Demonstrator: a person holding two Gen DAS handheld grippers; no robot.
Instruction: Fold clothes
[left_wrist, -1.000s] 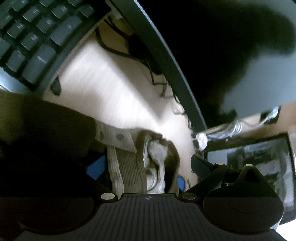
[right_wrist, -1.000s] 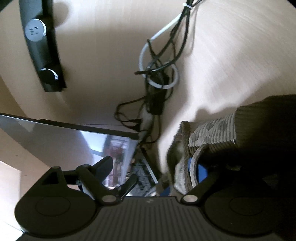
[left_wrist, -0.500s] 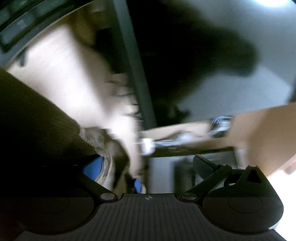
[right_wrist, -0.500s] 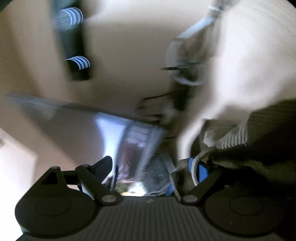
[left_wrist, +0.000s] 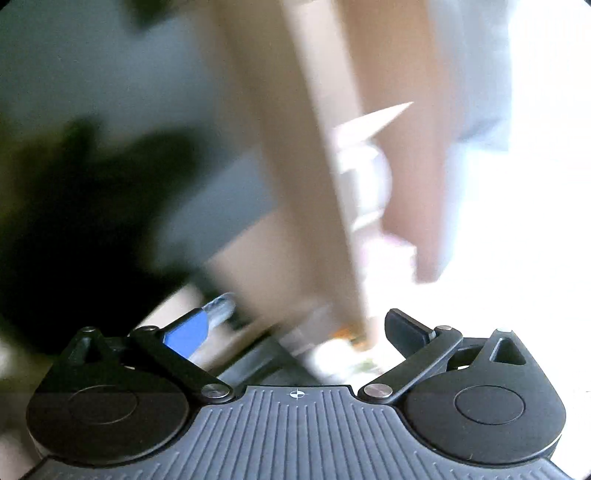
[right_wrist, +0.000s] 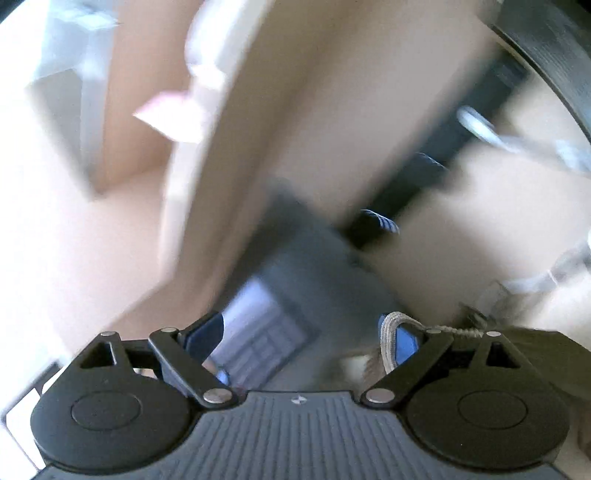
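Observation:
Both views are heavily motion-blurred. My left gripper (left_wrist: 295, 328) stands open and I see no cloth between its fingers; a dark blur (left_wrist: 62, 229) fills the left of that view. My right gripper (right_wrist: 303, 332) also stands wide open. A beige ribbed edge of the olive knitted garment (right_wrist: 388, 332) is draped around its right finger, and the dark body of the garment (right_wrist: 535, 350) lies at the lower right, partly hidden behind the gripper.
In the left wrist view I see light wooden furniture panels (left_wrist: 317, 184) and bright white glare at the right. In the right wrist view I see a grey monitor (right_wrist: 303, 266), a black bar (right_wrist: 424, 184), white cables (right_wrist: 517, 140) and light wood.
Both grippers have swung up fast, away from the desk. The left gripper has opened and the garment has left its fingers. The right view now shows less cloth, only an edge on the right finger.

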